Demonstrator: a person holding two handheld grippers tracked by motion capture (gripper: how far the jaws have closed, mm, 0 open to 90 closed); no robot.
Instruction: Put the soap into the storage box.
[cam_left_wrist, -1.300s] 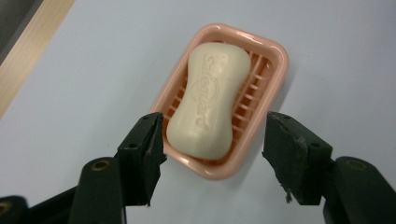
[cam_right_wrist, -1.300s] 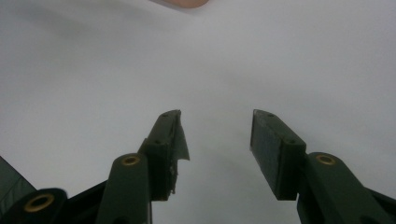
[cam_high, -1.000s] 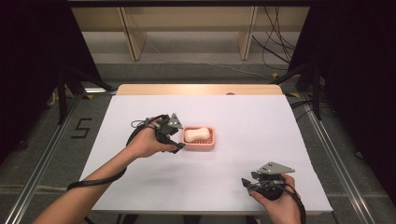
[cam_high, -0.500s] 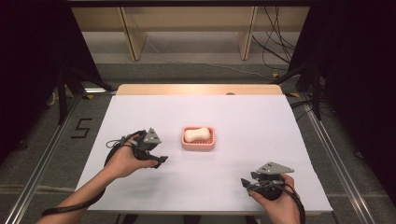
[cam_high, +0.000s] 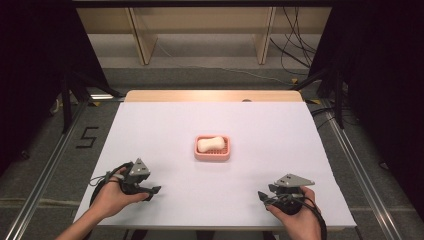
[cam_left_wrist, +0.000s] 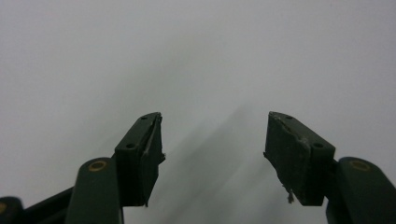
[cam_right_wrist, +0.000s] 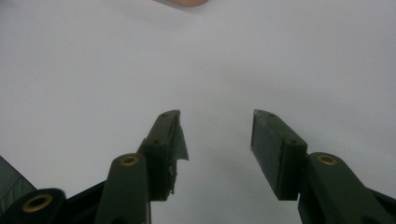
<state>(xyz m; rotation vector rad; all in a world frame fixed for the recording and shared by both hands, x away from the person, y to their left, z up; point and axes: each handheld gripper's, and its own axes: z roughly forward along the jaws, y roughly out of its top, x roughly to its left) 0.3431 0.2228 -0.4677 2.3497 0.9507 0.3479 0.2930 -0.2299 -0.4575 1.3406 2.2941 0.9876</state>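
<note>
Soap (cam_high: 210, 144) sits in the pink dish (cam_high: 212, 155) at mid-table, and we see it lying flat with its long axis running left-right across the table (cam_high: 280, 130). Both tools are back at the near edge, well apart from the dish. Our left gripper (cam_high: 151, 190) is down at the near left, jaws spread, nothing between them; in the left gripper view we see just bare white surface ahead of the open jaws. Our right gripper (cam_high: 262, 196) is at the near right, jaws also apart and empty. The dish lies ahead and inward of both, up-right of the left one, up-left of the right one. We judge the left slightly nearer, but it's close. The right gripper view catches a cut-off pink sliver (cam_right_wrist: 183, 2) at the top edge, likely the dish rim, too little to be sure. Soap details are too small for us to make out from above.
</note>
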